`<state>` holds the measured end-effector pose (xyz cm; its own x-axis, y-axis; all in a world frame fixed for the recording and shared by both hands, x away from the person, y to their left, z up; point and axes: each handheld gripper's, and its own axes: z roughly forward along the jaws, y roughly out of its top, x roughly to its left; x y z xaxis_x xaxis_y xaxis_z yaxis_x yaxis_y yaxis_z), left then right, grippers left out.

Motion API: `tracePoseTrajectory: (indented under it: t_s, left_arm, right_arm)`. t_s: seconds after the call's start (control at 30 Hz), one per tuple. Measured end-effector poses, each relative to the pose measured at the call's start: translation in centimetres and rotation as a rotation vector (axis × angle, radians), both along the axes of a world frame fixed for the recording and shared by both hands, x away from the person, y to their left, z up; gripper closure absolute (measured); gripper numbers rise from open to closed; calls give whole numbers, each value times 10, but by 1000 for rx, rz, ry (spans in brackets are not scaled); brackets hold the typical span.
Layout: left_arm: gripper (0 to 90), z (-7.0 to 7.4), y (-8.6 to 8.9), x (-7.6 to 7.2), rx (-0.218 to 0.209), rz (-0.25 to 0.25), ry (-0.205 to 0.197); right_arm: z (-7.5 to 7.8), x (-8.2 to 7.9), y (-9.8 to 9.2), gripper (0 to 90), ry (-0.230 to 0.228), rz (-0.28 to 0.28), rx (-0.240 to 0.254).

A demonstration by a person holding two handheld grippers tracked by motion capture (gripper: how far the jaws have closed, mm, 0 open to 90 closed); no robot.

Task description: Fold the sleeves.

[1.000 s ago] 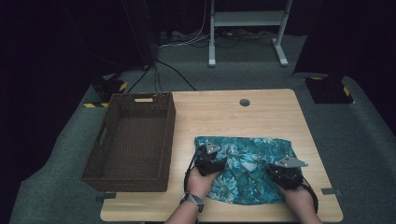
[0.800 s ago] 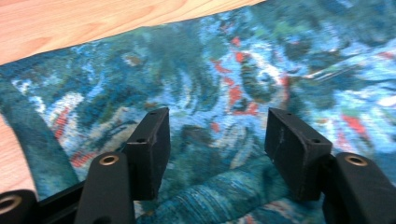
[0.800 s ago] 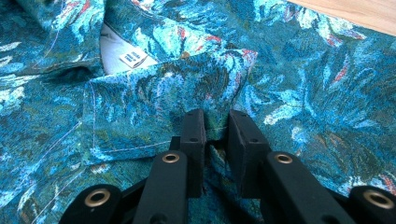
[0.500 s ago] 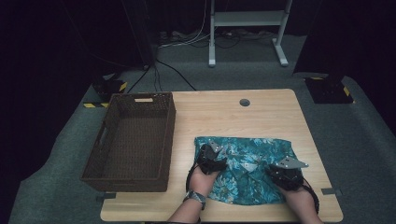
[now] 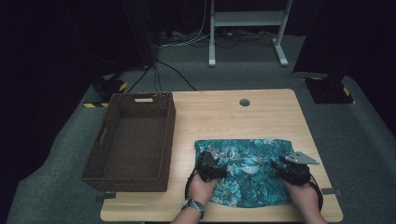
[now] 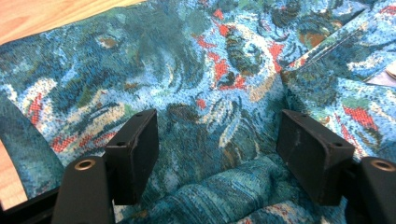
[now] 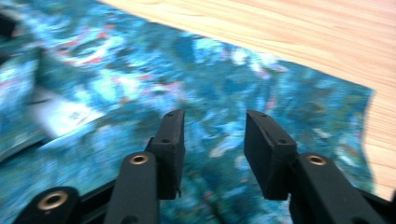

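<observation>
Lying at about 5 o'clock on the pale wooden table (image 5: 261, 112), the rumpled blue-green floral-patterned cloth (image 5: 247, 172) spreads over the near right part of the top, touching the table all along its edges. At 9 o'clock of the cloth stands the dark brown woven rectangular basket (image 5: 133, 140), just beside it, apart. Left gripper (image 5: 212, 161): rests on the cloth's left part, held by the left hand (image 5: 201, 186), a watch on that wrist. In the left gripper view its jaws stand wide apart; they have just been opening; a raised fold of cloth lies between them, and neither pad presses on it. Released. Right gripper (image 5: 286, 167): at the cloth's 3 o'clock side, held by the right hand (image 5: 303, 196). In the right gripper view (blurred) its jaws stand parted with a clear gap, just been opening, cloth beneath them, nothing pinched. Released. Round dark hole (image 5: 244, 102) in the table at 12 o'clock of the cloth.
</observation>
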<state>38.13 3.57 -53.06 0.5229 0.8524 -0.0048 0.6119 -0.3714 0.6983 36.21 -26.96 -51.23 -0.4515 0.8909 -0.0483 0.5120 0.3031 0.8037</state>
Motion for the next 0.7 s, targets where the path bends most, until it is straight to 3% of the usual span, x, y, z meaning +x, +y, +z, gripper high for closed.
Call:
tracePoseTrajectory:
  t_s: [0.17, 0.33, 0.7]
  left_arm:
    - [289, 0, 3, -7, -8, -4, 8]
    - [286, 1, 3, -11, -24, -9, 10]
    - [244, 4, 6, -29, -56, -24, 4]
  right_arm:
    - [-7, 11, -4, 539, 20, -46, -18]
    - [-13, 14, -2, 512, 55, -22, -31]
    - [-9, -4, -4, 425, 81, 31, -19]
